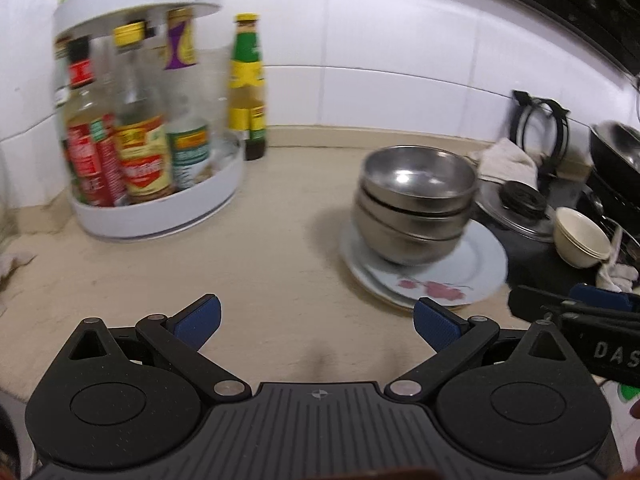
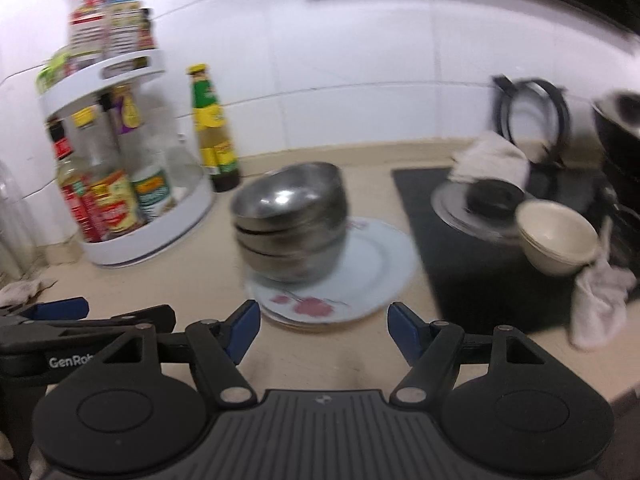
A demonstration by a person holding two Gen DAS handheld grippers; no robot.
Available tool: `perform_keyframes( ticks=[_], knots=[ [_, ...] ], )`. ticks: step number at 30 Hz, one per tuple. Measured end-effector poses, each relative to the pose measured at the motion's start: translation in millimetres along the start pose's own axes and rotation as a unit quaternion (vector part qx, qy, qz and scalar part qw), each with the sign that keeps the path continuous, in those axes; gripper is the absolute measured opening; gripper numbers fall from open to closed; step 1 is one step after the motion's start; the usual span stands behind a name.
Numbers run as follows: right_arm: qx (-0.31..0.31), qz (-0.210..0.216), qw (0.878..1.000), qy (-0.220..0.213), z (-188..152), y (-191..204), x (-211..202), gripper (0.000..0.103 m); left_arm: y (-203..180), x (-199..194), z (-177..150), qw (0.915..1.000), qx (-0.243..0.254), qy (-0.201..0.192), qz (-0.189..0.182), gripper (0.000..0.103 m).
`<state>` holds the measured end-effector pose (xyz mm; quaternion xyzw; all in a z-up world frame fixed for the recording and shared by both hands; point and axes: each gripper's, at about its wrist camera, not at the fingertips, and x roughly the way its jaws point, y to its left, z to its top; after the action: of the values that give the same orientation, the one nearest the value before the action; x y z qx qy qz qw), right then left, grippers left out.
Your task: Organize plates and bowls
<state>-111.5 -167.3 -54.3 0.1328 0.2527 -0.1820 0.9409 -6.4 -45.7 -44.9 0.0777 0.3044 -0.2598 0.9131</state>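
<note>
Your left gripper (image 1: 316, 322) is spread wide over bare counter (image 1: 260, 248), holding nothing. Your right gripper (image 2: 324, 328) is likewise spread and empty. The steel bowls (image 2: 288, 224) sit stacked on the flowered plates (image 2: 360, 276) at frame centre, just beyond the right fingertips. Cream bowls (image 2: 556, 240) stand at right.
</note>
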Motion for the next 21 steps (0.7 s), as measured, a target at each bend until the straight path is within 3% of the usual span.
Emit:
perform_keyframes(
  ticks=[21],
  knots=[
    [0.035,-0.031,0.999,0.004,-4.5,-17.2,10.1,0.072,-16.6,17.6,3.0,0.9998,0.008,0.016,0.012,0.102]
  ],
)
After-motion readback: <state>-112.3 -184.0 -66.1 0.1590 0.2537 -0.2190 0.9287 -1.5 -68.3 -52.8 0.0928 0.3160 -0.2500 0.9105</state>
